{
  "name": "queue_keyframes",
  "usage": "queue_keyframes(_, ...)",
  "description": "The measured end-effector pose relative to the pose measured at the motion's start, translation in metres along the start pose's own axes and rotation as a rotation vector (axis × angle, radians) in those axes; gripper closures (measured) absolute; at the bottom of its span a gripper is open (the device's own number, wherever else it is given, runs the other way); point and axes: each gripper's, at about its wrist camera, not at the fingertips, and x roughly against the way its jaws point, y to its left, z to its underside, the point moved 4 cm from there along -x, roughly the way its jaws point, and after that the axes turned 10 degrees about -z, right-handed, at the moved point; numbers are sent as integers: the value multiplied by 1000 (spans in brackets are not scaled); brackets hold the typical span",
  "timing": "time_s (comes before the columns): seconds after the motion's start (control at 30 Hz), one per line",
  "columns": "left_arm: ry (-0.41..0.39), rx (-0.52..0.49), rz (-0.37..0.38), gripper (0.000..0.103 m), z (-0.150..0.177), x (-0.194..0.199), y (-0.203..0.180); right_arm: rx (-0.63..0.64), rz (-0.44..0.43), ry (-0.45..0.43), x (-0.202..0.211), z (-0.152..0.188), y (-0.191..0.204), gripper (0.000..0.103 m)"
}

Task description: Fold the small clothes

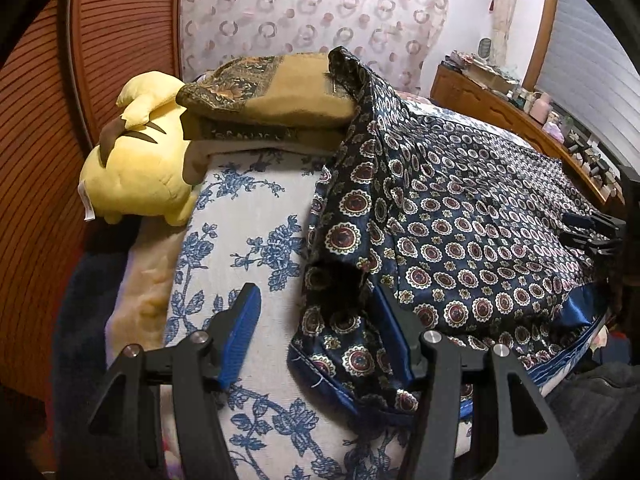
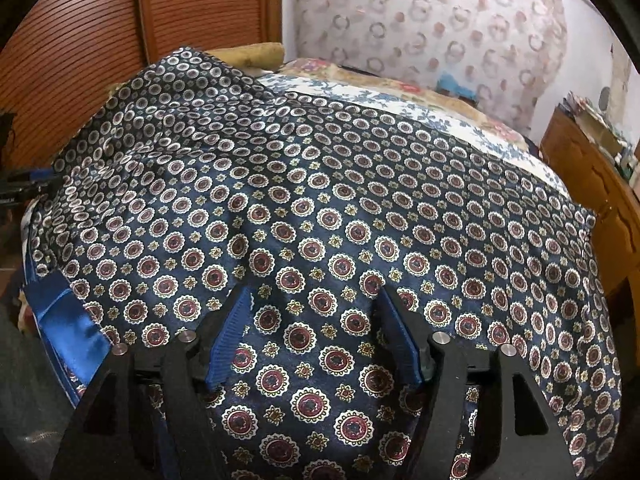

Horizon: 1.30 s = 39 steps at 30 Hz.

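Plainly, from the left wrist, the left tongs [image 1: 314,312] stand parted and empty over the patterned garment [image 1: 460,216] at the bed's [image 1: 248,216] near edge, likely seeking its hem. From the right wrist, the right tongs [image 2: 314,312] gape above its spread middle, gripping nothing.

Yellow plush toy [image 1: 136,172] seen lying at bed edge, beside folded brown patterned blanket [image 1: 264,96]. Blue-floral sheet [image 1: 248,232] spread below. Cluttered wooden dresser [image 1: 516,112] set at right, near ring-patterned wallpaper [image 1: 312,12].
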Motion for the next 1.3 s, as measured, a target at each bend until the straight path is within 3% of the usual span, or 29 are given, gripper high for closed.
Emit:
queue_keyframes(0.2,-2,58,56,46,-2,-1,2,-3,-2,2,-1,-1,-1,30)
queue_keyframes(0.4,-11,59,29,47,-7,-5,0,-4,-3,1,-1,0,-1,29)
queue_keyframes(0.53,-15,36,25,65,-6,-5,-5,-4,-4,1,-1,0,-1,29)
queue_keyframes(0.77,-23,16,37,84,-5,-5,-9,-4,-4,1,-1,0,-1,29)
queue_keyframes(0.9,-25,31,70,101,-5,-5,-10,-4,-4,1,-1,0,-1,29)
queue_keyframes(1.03,-122,23,69,103,-14,16,-18,-4,-5,1,-1,0,-1,29)
queue_keyframes(1.3,-191,26,108,103,-36,37,-28,-6,-6,0,0,1,-1,29)
